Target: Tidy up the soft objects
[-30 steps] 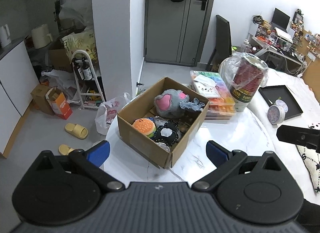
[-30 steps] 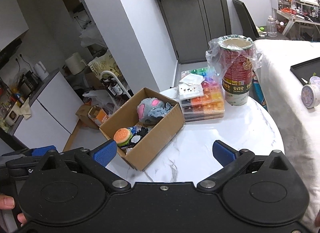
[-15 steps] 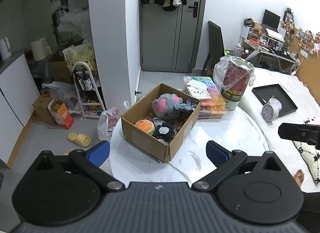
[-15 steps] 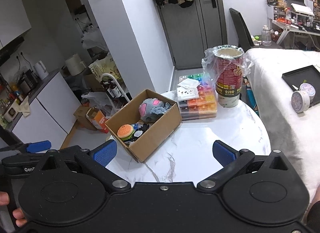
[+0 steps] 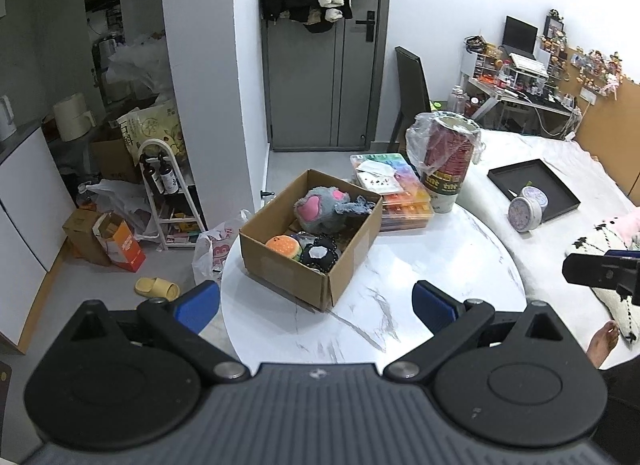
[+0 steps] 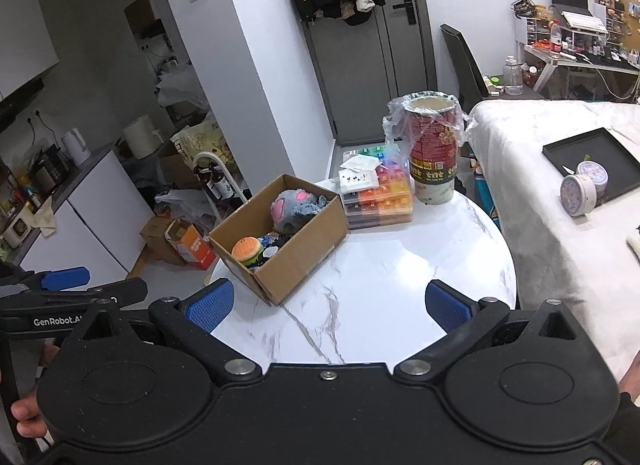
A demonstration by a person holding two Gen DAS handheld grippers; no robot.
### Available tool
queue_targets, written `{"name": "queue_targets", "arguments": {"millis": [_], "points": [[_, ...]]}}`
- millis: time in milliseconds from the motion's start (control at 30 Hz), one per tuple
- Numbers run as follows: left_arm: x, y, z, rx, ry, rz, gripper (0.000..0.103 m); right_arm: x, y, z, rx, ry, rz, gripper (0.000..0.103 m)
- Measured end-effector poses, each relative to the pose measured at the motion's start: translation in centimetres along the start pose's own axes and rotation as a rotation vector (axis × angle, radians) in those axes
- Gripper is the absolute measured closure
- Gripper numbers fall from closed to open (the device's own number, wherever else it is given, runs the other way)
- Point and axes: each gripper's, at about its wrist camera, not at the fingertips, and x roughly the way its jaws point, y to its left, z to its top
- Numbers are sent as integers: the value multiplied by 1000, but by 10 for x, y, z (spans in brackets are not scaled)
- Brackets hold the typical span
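An open cardboard box [image 5: 292, 267] [image 6: 304, 255] stands on the round white marble table [image 5: 420, 265] [image 6: 392, 265]. In it lie a grey plush with pink ears [image 5: 324, 207] [image 6: 294, 207], an orange burger plush [image 5: 284, 246] [image 6: 247, 248] and a black-and-white plush [image 5: 318, 255]. My left gripper [image 5: 316, 305] is open and empty, held back from the table's near edge. My right gripper [image 6: 326, 303] is open and empty too, above the near edge. The left gripper also shows in the right wrist view [image 6: 76, 293].
A colourful compartment case [image 5: 400, 197] [image 6: 376, 193] and a red canister in plastic wrap [image 5: 448, 161] [image 6: 434, 153] stand behind the box. A white bed [image 6: 560, 193] with a black tray [image 5: 536, 189] and a round tin [image 5: 528, 209] lies on the right. Clutter covers the floor at left.
Both grippers have pulled back and up from the table, so the box and table look smaller and farther. Both stay open. Nothing on the table has moved.
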Motion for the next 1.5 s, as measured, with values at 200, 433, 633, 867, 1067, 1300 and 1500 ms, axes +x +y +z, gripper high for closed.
{"name": "queue_targets", "arguments": {"millis": [200,433,633,867,1067,1300,1500], "points": [[-5,-6,-2,22,-10,-11,1,-7,1,-6,7,-11,2,0],[-7,-10,-5,25,-10,-29,1,-7,2,-9,3,-8,1,0],[-7,-9,-7,19,-8,-28,1,-6,3,-10,2,1,5,0],[-4,-10,-9,11,2,-32,1,-5,2,-11,2,2,2,0],[-4,-9,-10,6,5,-32,1,-6,2,-11,3,4,2,0],[-3,-8,-11,5,5,-32,1,-6,2,-14,-4,6,3,0],[-3,-7,-11,4,5,-32,1,-5,3,-14,-4,5,4,0]]}}
